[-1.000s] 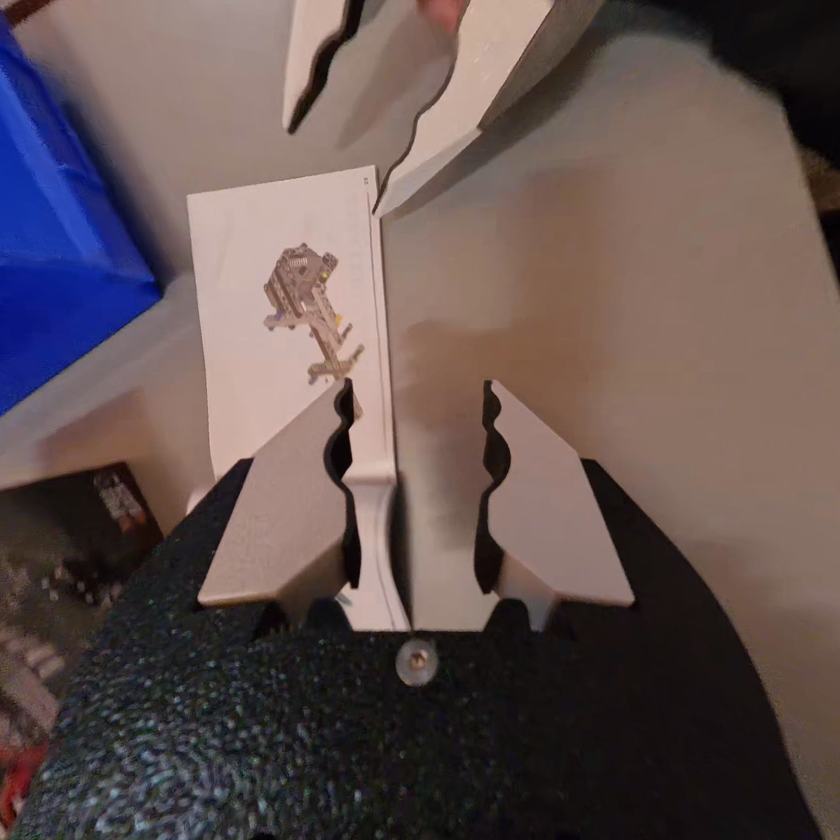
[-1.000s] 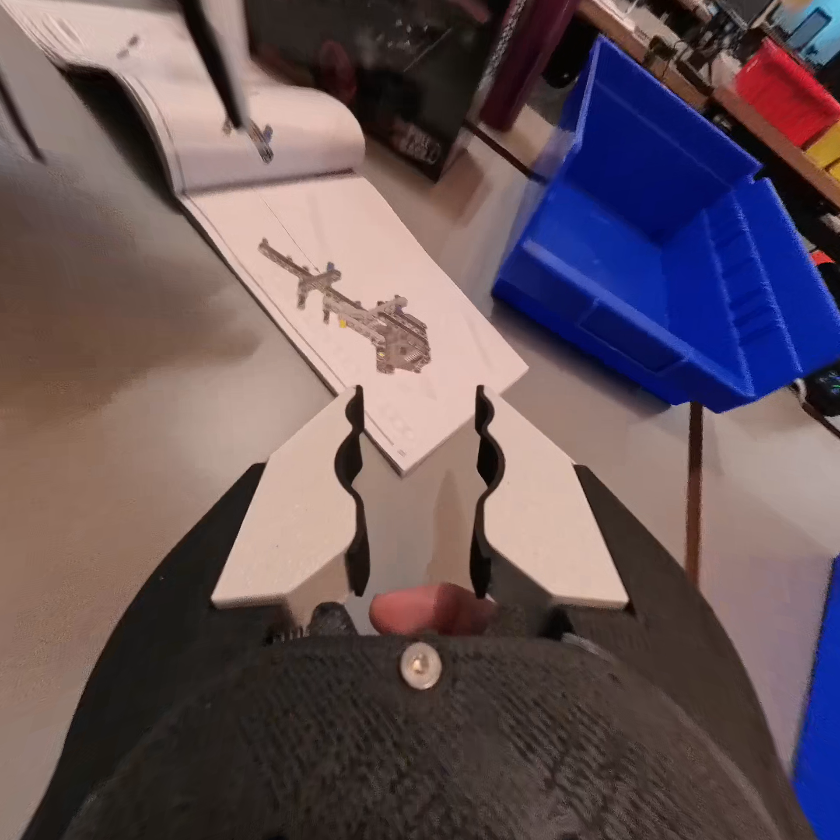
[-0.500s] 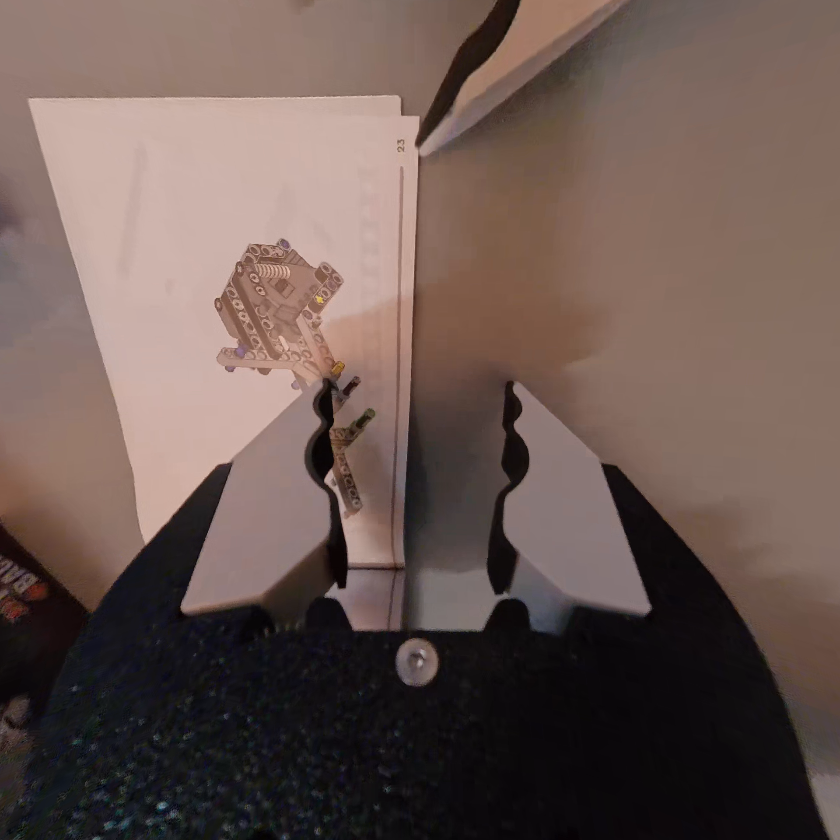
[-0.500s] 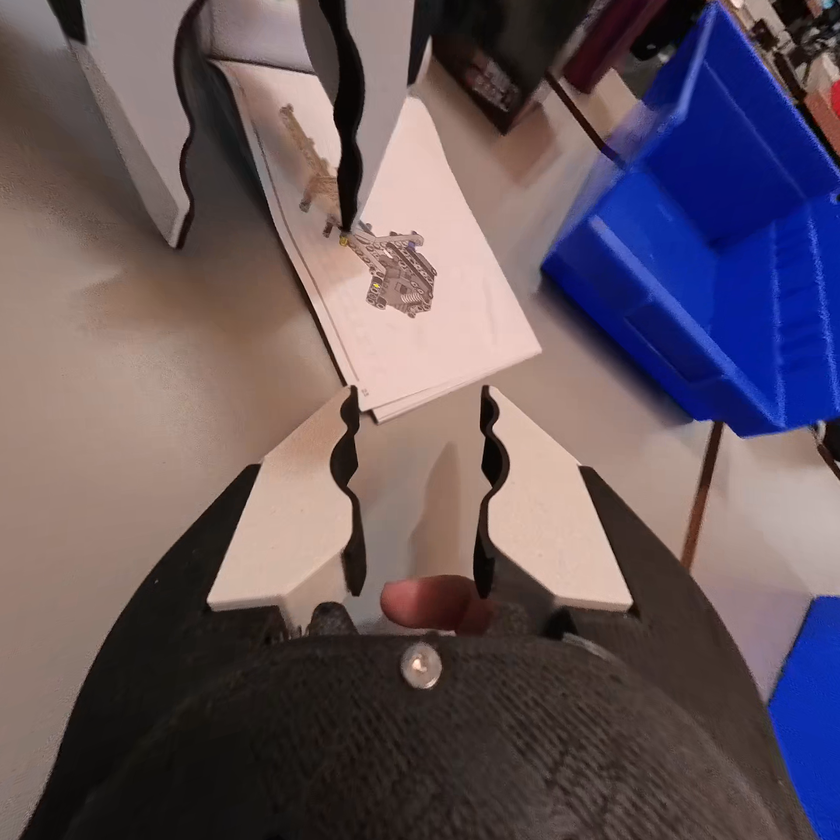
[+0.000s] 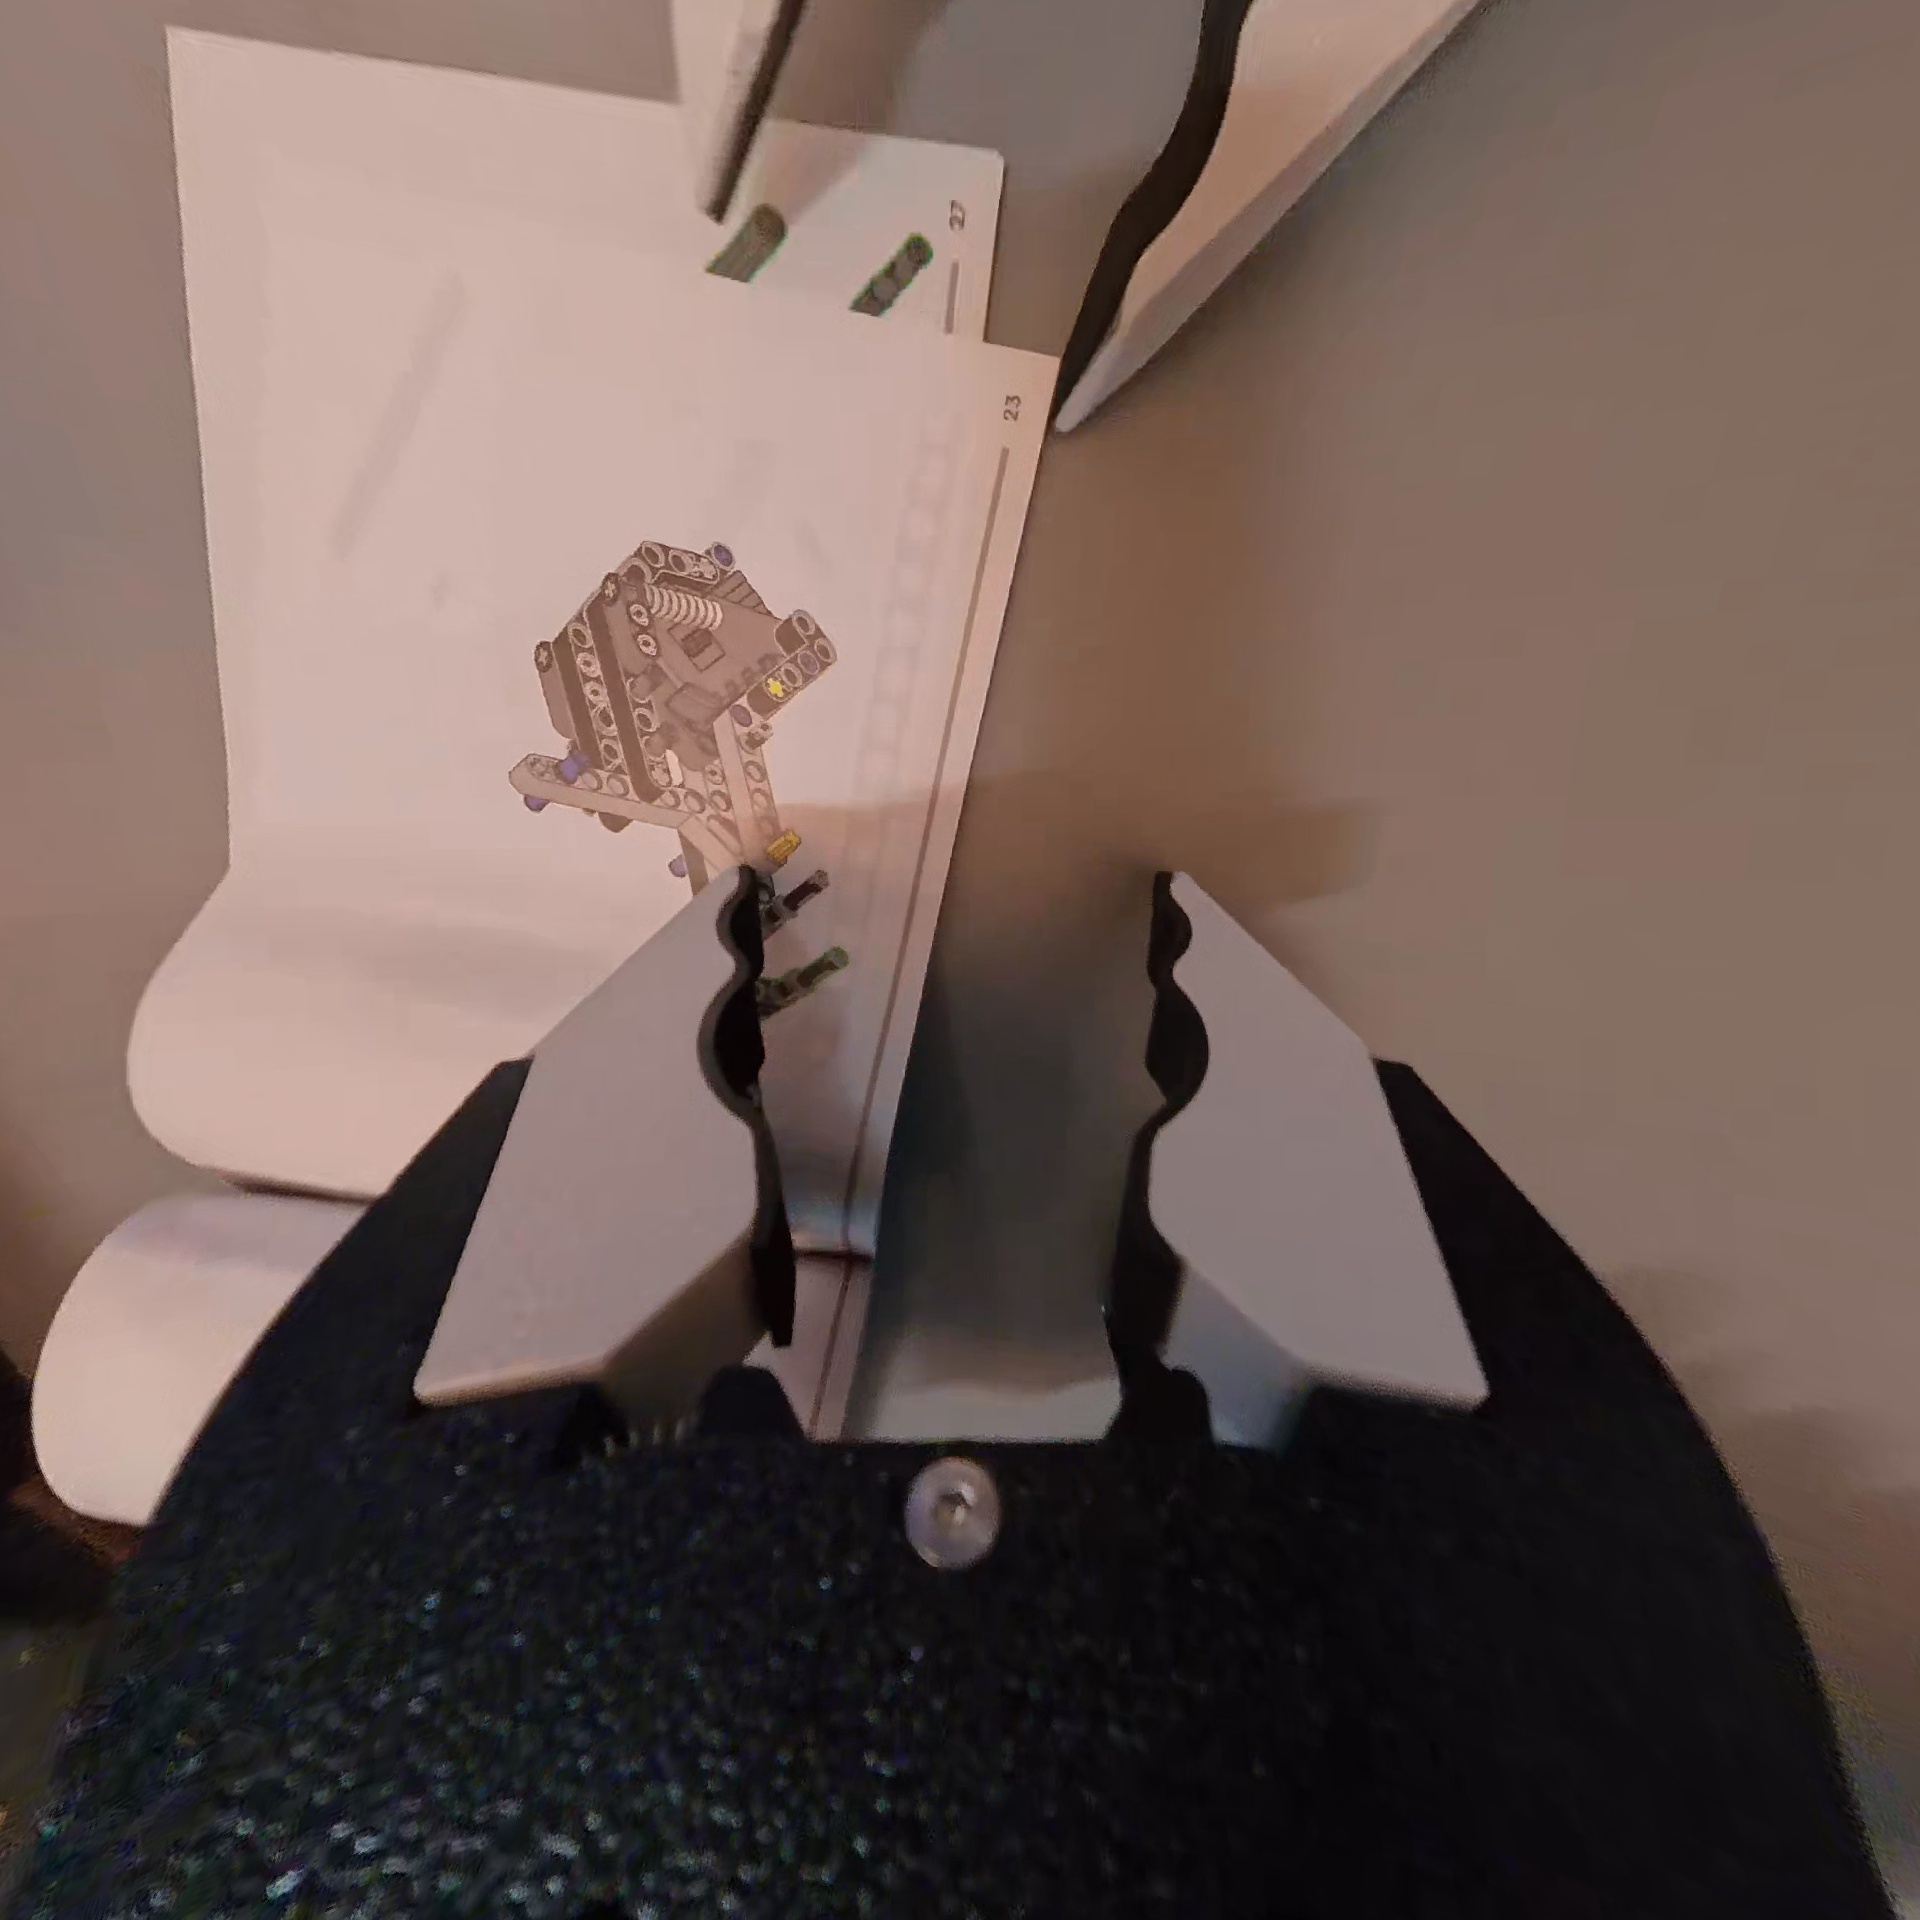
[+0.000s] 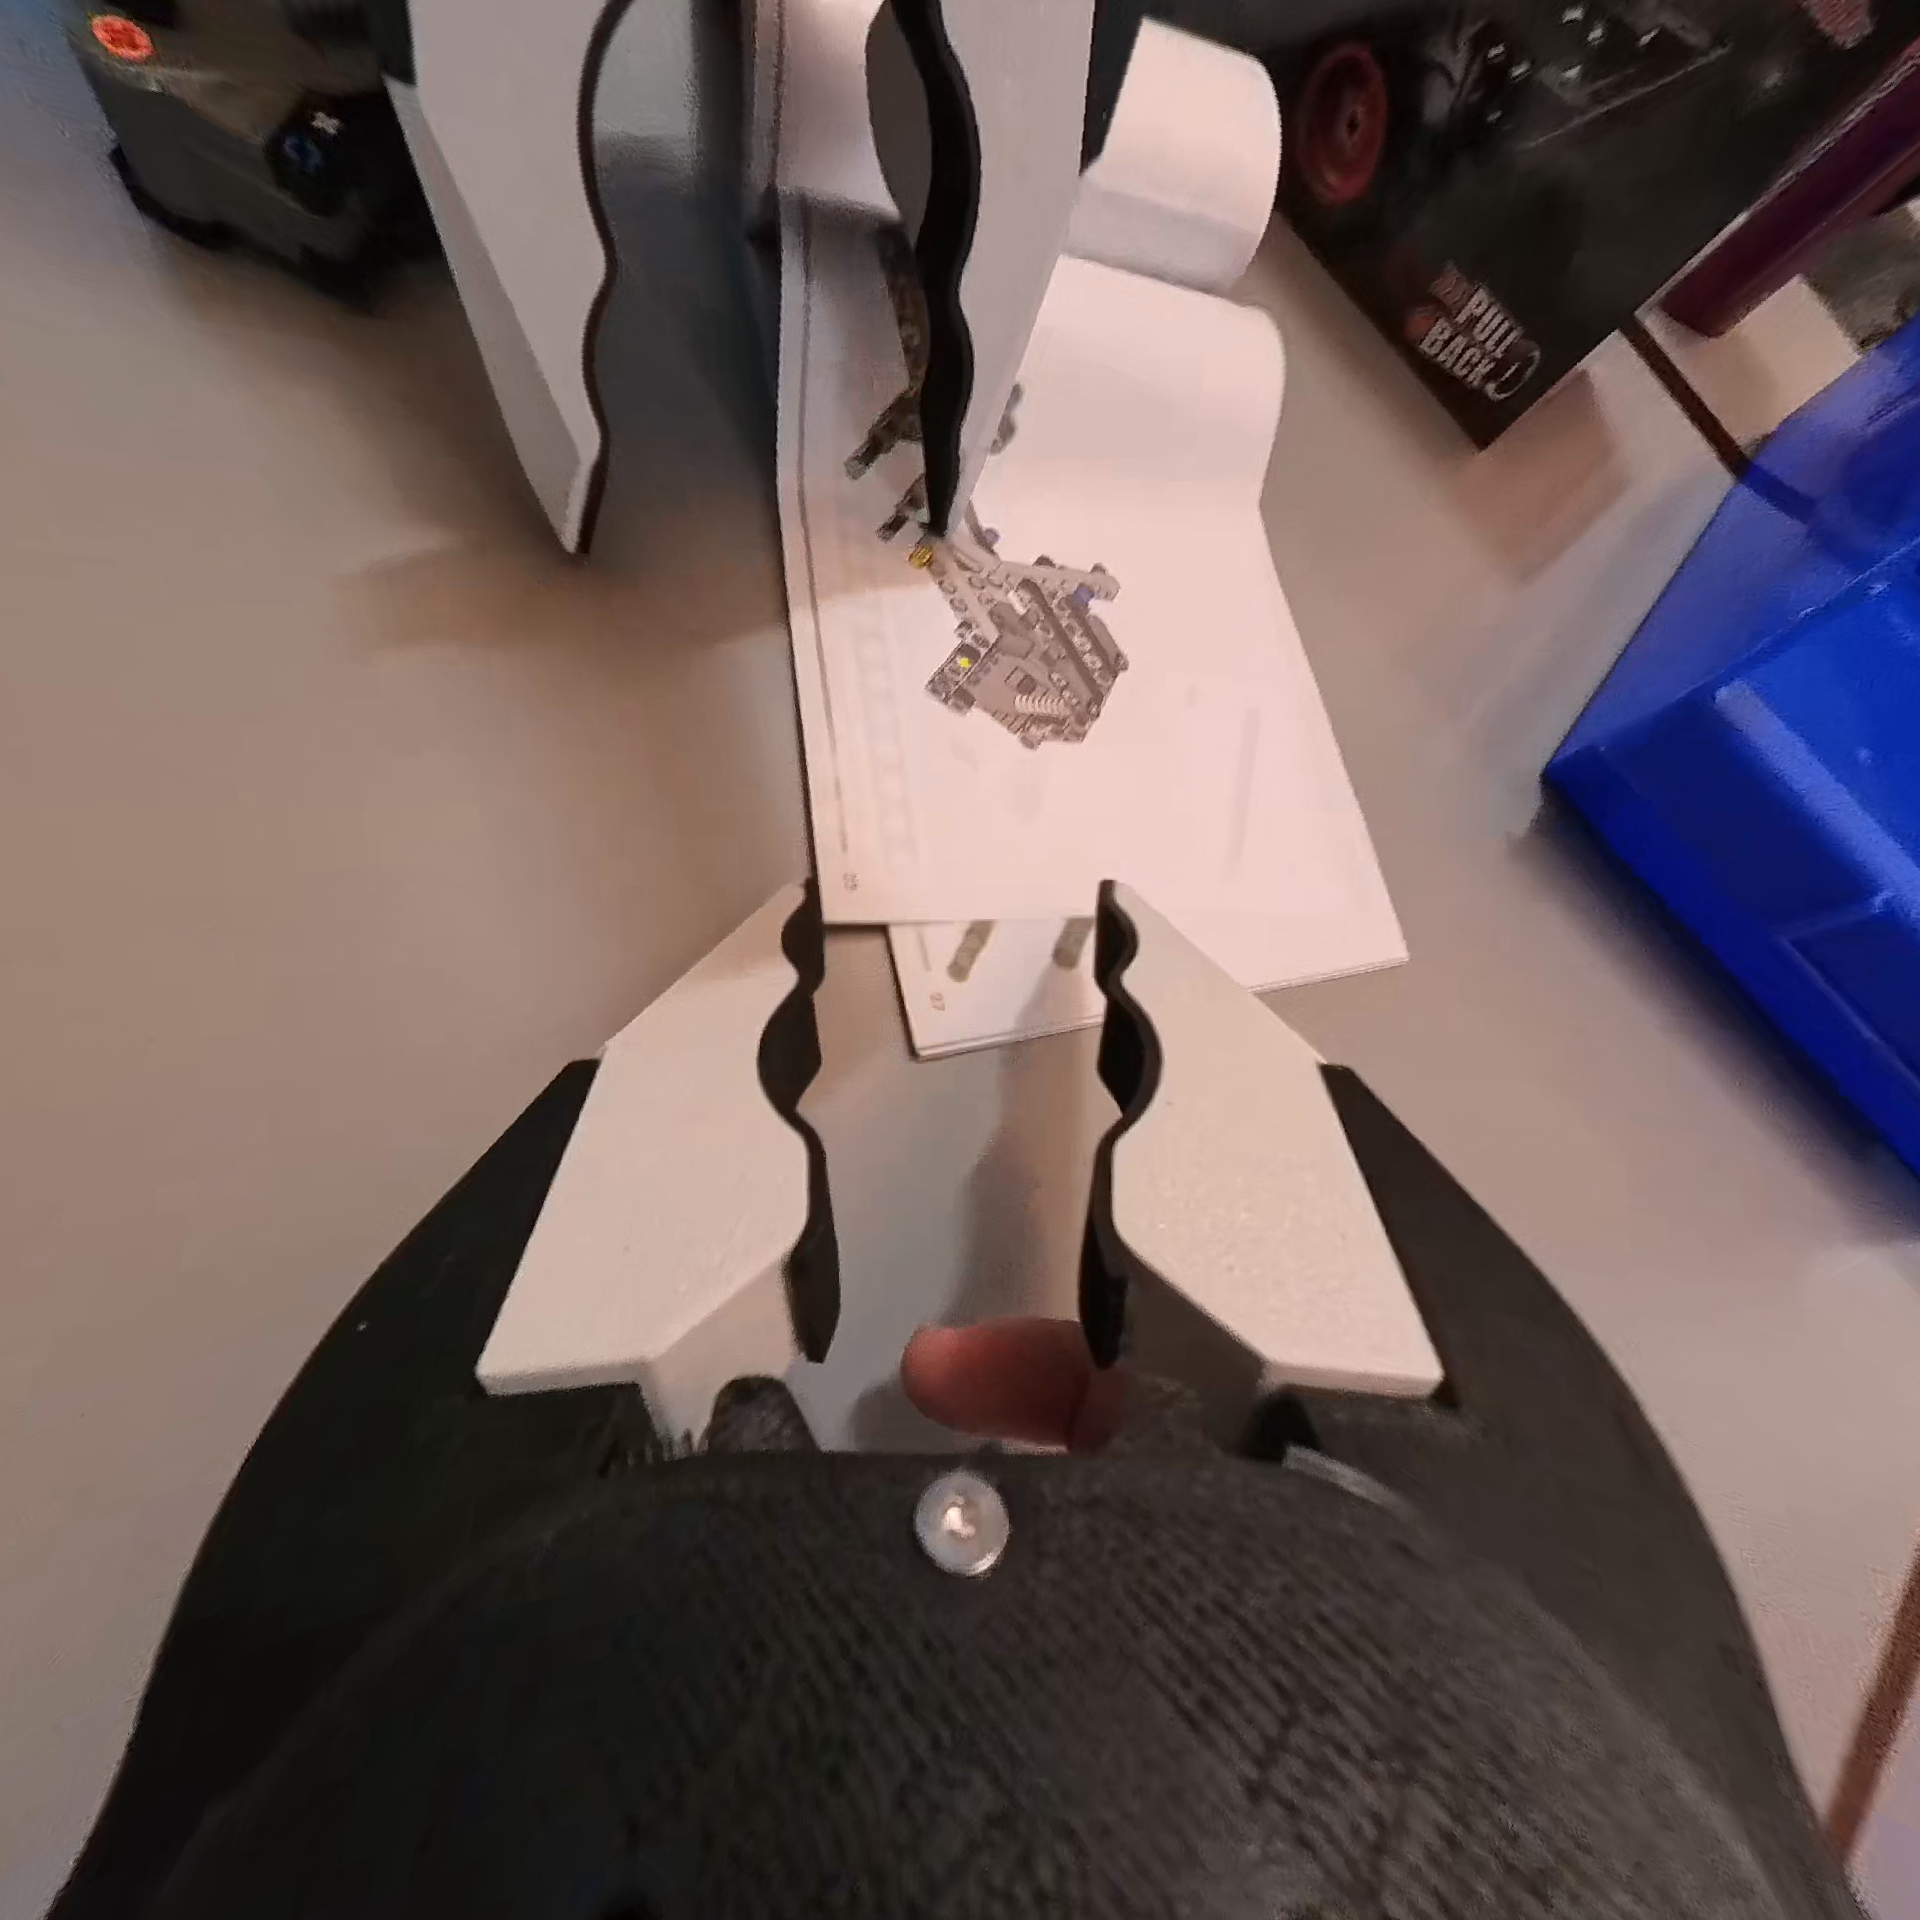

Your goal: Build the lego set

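Note:
An open white instruction booklet [image 5: 582, 436] lies on the grey table, its top page showing a grey model drawing [image 5: 675, 707]. It also shows in the right wrist view [image 6: 1122, 790]. A lower page [image 6: 997, 987] sticks out under the top one. My left gripper [image 5: 954, 883] is open and empty, straddling the booklet's side edge. It shows in the right wrist view [image 6: 758, 535] with one tip down on the page. My right gripper [image 6: 956, 894] is open and empty at the booklet's corner, and it shows in the left wrist view [image 5: 888, 312]. No loose bricks are in view.
A blue bin [image 6: 1766, 748] stands right of the booklet. A black box [image 6: 1538, 166] stands behind it. A dark grey object [image 6: 218, 177] sits at the far left. A person's fingertip [image 6: 987, 1387] shows at the base of my right gripper. The table [image 6: 364, 831] is grey. There is about 9 cm between the tips of the two grippers.
Both grippers have closed in on the booklet from opposite ends. A lower page now sticks out from under the top page. Both stay open.

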